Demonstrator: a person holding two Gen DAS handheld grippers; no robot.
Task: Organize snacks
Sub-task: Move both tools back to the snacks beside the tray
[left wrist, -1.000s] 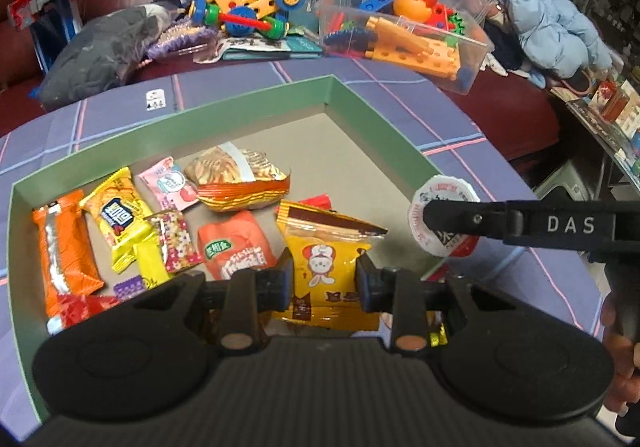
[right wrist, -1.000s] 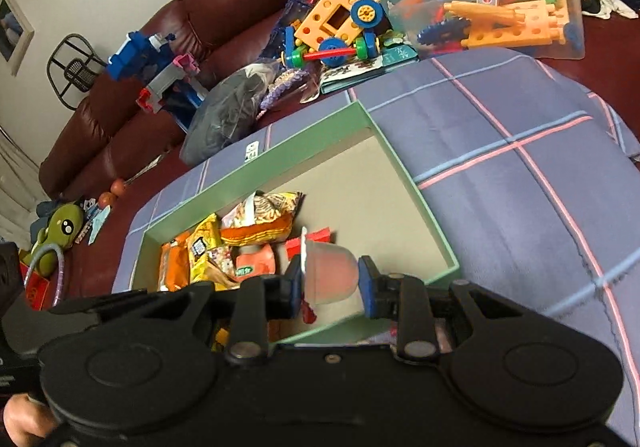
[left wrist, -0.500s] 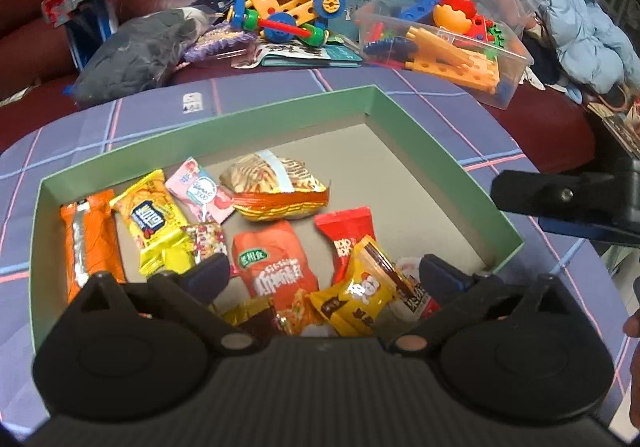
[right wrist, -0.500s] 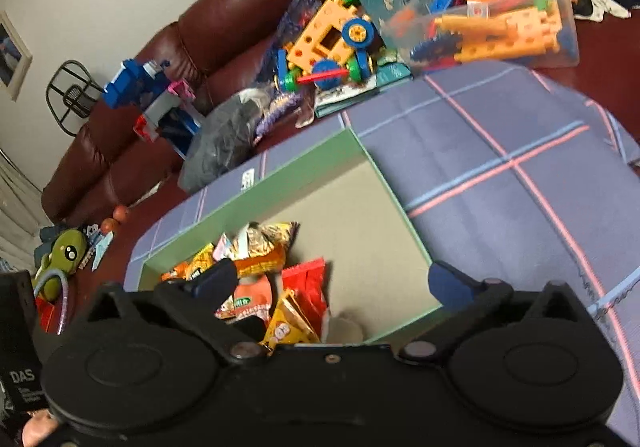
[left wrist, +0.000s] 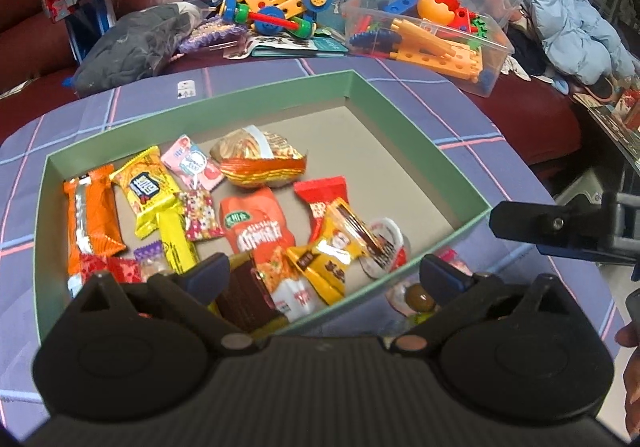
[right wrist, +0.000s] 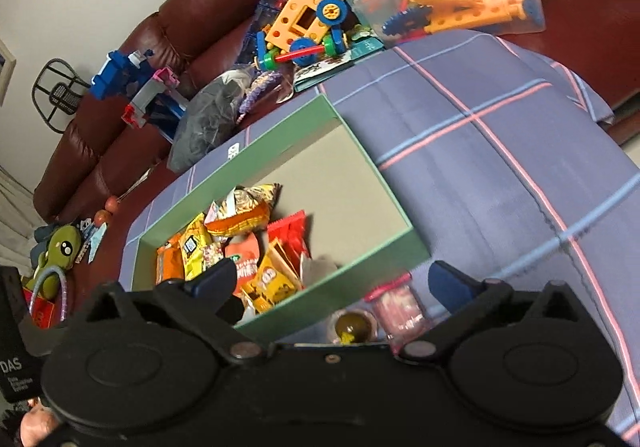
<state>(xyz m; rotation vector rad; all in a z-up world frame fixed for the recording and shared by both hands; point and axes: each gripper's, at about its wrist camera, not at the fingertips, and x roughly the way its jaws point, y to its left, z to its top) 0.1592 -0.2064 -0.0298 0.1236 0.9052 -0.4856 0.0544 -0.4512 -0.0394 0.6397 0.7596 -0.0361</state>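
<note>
Over the plaid tablecloth [right wrist: 480,151], both tools (left [left wrist: 324,279], right [right wrist: 340,283]) tilt down at the green box [left wrist: 400,127], spread wide, empty.

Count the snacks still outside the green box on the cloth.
2: a clear cup holding a brown ball and a pink jelly cup, side by side against the box's near wall. The tongs may hide more.
</note>
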